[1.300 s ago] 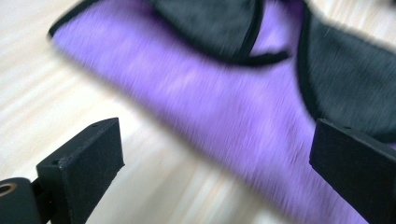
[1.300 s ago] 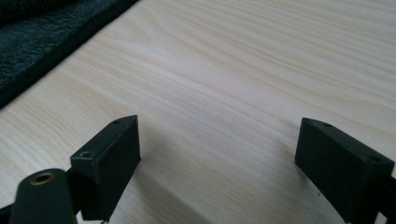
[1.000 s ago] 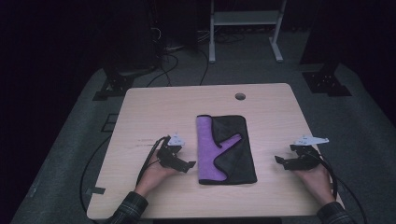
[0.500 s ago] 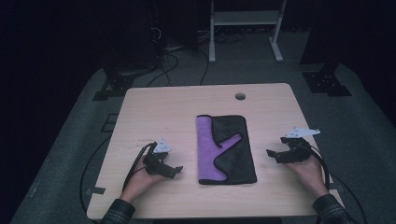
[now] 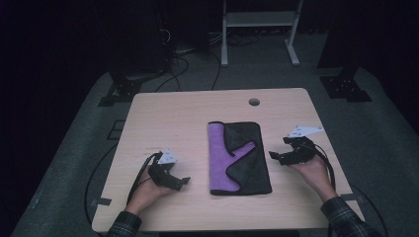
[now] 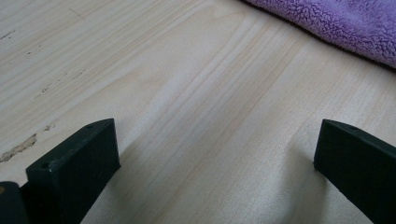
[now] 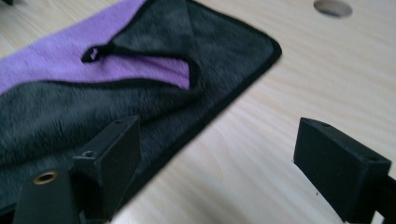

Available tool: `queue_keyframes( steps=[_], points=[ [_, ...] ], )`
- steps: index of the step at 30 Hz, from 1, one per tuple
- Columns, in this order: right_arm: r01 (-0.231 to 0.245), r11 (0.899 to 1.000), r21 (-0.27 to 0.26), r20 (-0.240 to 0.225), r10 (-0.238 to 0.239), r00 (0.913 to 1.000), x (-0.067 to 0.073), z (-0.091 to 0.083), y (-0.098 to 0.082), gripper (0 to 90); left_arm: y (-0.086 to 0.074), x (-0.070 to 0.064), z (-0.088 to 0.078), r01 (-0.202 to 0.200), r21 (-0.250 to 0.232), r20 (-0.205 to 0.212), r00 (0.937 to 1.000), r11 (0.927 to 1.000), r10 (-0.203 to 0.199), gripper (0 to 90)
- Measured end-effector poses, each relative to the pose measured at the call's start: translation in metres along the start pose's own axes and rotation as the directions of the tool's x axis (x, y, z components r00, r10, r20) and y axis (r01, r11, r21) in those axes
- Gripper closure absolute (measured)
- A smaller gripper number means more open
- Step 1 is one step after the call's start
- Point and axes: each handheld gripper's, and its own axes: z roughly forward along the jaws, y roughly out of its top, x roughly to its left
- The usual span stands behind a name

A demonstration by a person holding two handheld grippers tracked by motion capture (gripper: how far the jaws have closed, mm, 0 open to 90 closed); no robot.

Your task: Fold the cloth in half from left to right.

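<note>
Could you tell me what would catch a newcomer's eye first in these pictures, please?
The eye goes first to the folded cloth in the middle of the pale wooden table, purple along its left side and dark grey on the rest, with a corner flap turned over. Next come the two hand-held grippers lying apart from it, the left gripper near the front left and the right gripper just off the cloth's right edge, both with jaws spread open.

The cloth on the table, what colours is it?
The cloth is purple on one face and dark grey on the other, with black edging; the right gripper view shows it best.
</note>
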Motion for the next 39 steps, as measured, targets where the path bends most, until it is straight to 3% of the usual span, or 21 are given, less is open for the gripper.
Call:
queue_keyframes(
  steps=[17,27,39],
  points=[
    [0.039,0.999,-0.023,-0.097,-0.041,0.9944,0.021,0.03,0.033,16.8,0.001,0.006,0.001,0.012,-0.003,-0.01,0.9999,0.9999,-0.012,0.0],
    [0.081,0.997,-0.012,-0.192,-0.081,0.978,0.041,0.053,0.044,26.9,0.001,0.005,0.001,0.017,-0.004,-0.012,0.9998,0.9998,-0.017,0.0],
    [0.133,0.991,0.01,-0.251,-0.126,0.9597,0.064,0.08,0.048,41.8,0.001,0.005,0.001,0.015,-0.001,-0.013,0.9998,0.9999,-0.015,0.0]
  ],
)
